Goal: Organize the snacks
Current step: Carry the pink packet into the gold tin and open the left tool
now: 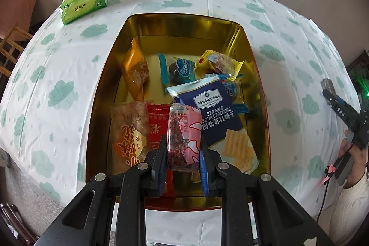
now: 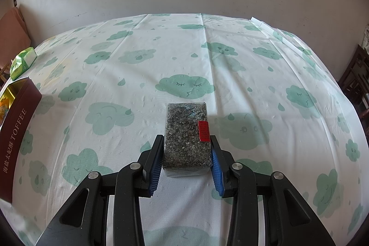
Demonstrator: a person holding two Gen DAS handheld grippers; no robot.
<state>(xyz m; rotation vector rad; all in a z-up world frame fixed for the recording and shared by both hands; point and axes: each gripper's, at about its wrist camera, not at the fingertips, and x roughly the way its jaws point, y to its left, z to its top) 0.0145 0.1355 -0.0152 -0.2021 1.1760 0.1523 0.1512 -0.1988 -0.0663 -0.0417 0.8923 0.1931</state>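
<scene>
The left hand-held gripper point(image 1: 183, 149) is clamped on a pink-and-clear snack packet point(image 1: 184, 133), its two blue-padded fingers pressing the packet's sides. It holds the packet over the near end of an open gold-lined tin point(image 1: 175, 25) that sits on the counter point(image 1: 57, 75), which is covered with a white cloth printed with green clouds.

Inside the tin, an orange packet point(image 1: 135, 68) leans at about 10 o'clock from the held packet, a blue-wrapped sweet point(image 1: 178, 69) lies at 12 o'clock, and a yellow-edged wrapped cake point(image 1: 219, 65) at 1 o'clock. A navy pack of sea salt soda crackers point(image 1: 216, 112) lies just to the right of the held packet, and a clear packet with orange lettering point(image 1: 129, 133) and a red packet point(image 1: 156, 126) lie just left, at 9 o'clock. A green tissue pack point(image 1: 84, 2) rests on the counter well beyond the tin, at 11 o'clock.

The right hand-held gripper point(image 2: 186, 153) is closed on a speckled dark block in clear wrap point(image 2: 185, 130) with a small red label; the block rests on the counter. At 9 o'clock from it, well apart, stands the tin's dark red outer wall, lettered TOFFEE.
</scene>
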